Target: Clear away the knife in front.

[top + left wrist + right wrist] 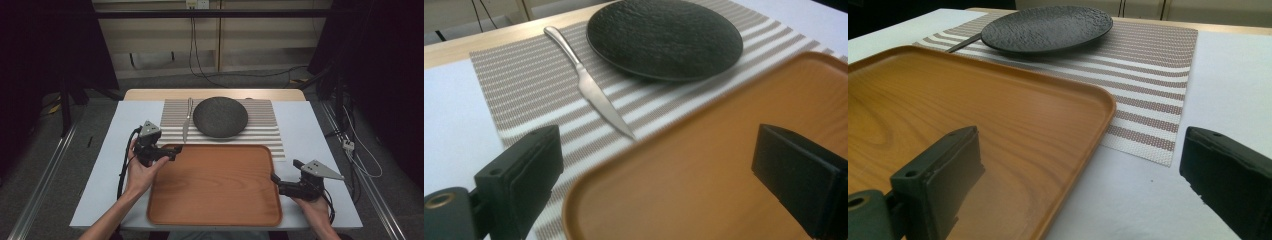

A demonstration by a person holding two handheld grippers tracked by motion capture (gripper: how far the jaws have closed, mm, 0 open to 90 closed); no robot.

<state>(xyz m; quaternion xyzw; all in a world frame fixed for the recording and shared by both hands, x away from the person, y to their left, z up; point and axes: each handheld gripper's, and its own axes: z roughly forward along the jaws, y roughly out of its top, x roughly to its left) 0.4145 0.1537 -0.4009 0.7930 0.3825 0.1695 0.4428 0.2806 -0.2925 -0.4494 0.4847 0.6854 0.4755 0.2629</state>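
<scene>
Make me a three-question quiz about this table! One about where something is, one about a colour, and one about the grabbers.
1. Where does the knife lie?
A. on the tray
B. on the striped mat, left of the plate
C. on the plate

2. What colour is the plate?
A. white
B. red
C. dark grey

3. How do both grippers' jaws stand?
A. open
B. shut on the knife
C. shut on the tray

Answers:
1 B, it lies on the mat beside the plate.
2 C, its surface is dark.
3 A, the left gripper and right gripper show wide gaps.
</scene>
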